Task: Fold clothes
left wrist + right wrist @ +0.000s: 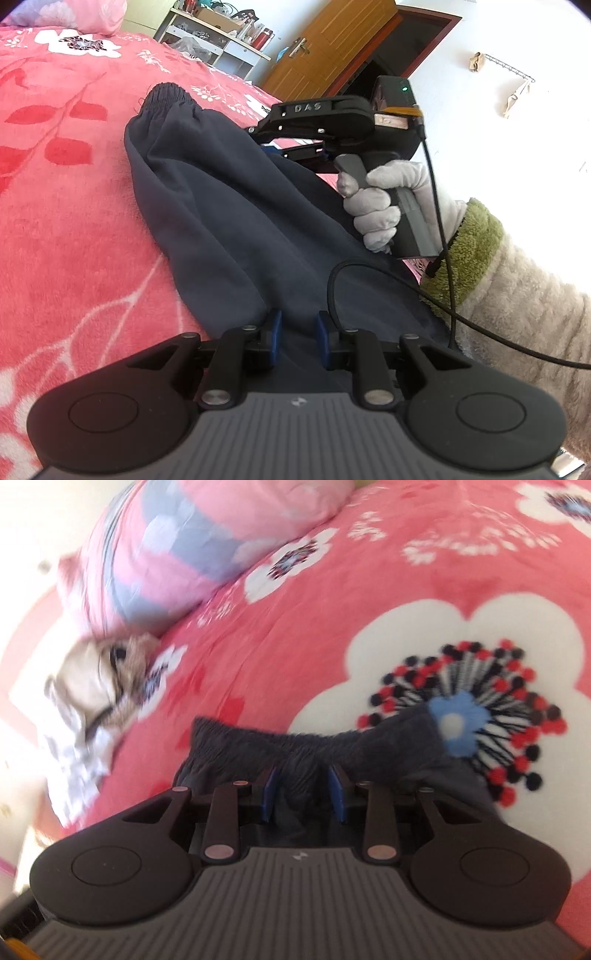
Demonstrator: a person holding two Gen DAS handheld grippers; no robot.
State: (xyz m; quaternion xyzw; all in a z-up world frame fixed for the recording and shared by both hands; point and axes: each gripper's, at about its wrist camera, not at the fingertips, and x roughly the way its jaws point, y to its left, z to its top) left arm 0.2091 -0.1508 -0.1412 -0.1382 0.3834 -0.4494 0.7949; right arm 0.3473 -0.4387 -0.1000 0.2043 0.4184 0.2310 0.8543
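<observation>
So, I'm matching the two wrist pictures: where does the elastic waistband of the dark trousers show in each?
Left wrist: the waistband lies upper left of centre, at the trousers' far end on the pink blanket.
Right wrist: the waistband runs across the centre, just beyond the right claw.
Shared landmark: the pink floral blanket.

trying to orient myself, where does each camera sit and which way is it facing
Left wrist: on the left gripper, looking along the dark trousers across the pink blanket; shows the right gripper and gloved right hand.
Right wrist: on the right gripper, facing the trousers' elastic waistband and a pillow.
Shared: trousers, blanket.
</observation>
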